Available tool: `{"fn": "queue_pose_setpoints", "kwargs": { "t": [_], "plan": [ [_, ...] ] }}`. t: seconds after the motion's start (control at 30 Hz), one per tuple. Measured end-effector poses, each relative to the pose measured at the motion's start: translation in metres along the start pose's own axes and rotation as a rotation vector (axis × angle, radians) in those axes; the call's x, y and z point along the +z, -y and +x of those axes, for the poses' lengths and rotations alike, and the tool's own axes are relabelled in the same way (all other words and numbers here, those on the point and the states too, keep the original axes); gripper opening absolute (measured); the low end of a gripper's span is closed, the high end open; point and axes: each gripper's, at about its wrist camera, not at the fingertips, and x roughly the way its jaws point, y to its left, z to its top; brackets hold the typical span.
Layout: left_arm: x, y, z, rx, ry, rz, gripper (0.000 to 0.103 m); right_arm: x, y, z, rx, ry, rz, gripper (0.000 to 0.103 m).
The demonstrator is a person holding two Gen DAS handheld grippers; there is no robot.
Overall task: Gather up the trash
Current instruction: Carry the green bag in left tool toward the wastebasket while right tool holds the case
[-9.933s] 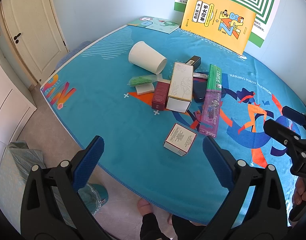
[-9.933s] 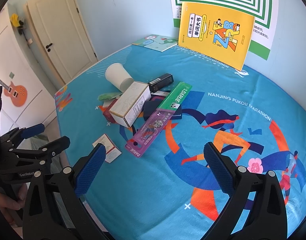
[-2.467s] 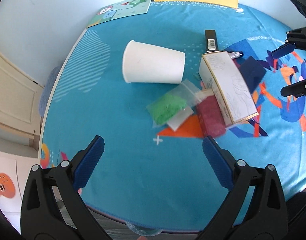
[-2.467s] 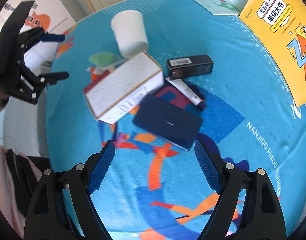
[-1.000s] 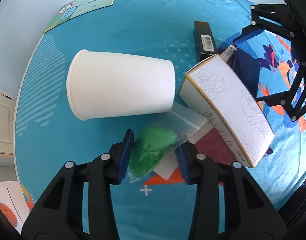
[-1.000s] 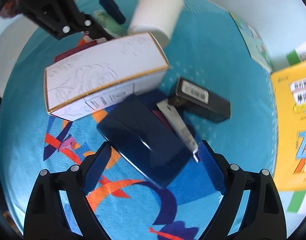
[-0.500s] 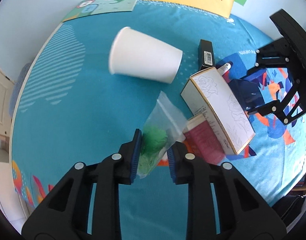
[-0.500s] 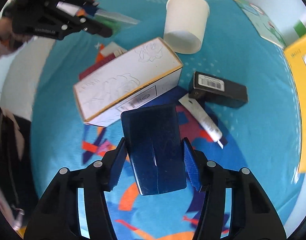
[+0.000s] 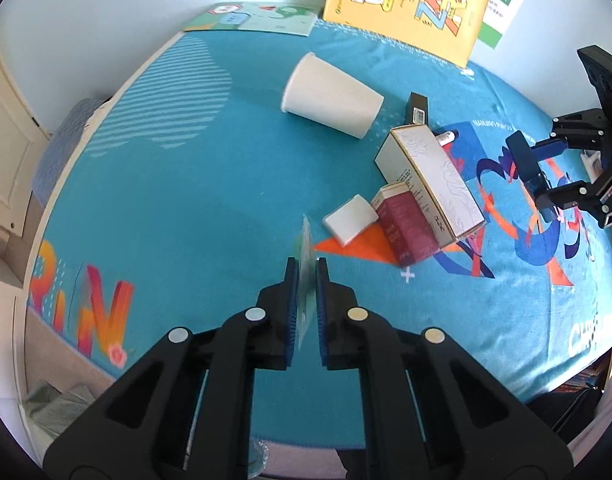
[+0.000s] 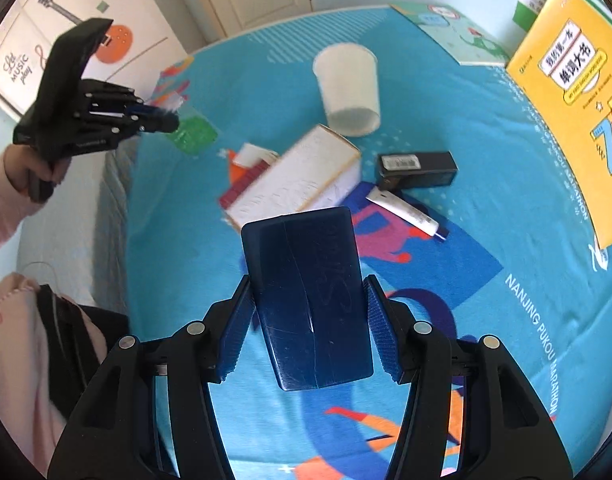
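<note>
My left gripper is shut on a clear plastic bag with green stuff, held edge-on above the blue cloth; the bag shows green in the right wrist view, hanging from the left gripper. My right gripper is shut on a dark blue flat case, lifted above the table; it also shows in the left wrist view. On the table lie a white paper cup, a white flower-print box, a dark red box, a small white pad, a black box and a white tube.
A yellow book leans on the back wall, with a green booklet flat beside it. The table's left edge drops to the floor by a white door. A person in pink stands at the left in the right wrist view.
My left gripper has closed on the green bag and lifted it back from the pile, uncovering the white pad. My right gripper has closed on the dark blue case and raised it.
</note>
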Motion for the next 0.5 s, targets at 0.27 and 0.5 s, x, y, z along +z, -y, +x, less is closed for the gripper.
{"fn": "queue_pose_setpoints", "kwargs": {
  "t": [0.27,0.5],
  "plan": [
    [-0.035,-0.012,-0.037,0.036,0.041,-0.052,0.007,0.016,-0.049,-0.009,0.048,0.051,-0.058,0.056],
    [-0.081,-0.036,-0.065,0.069,0.06,-0.164,0.007,0.042,-0.106,0.006,0.119,0.043,-0.178,0.056]
  ]
}}
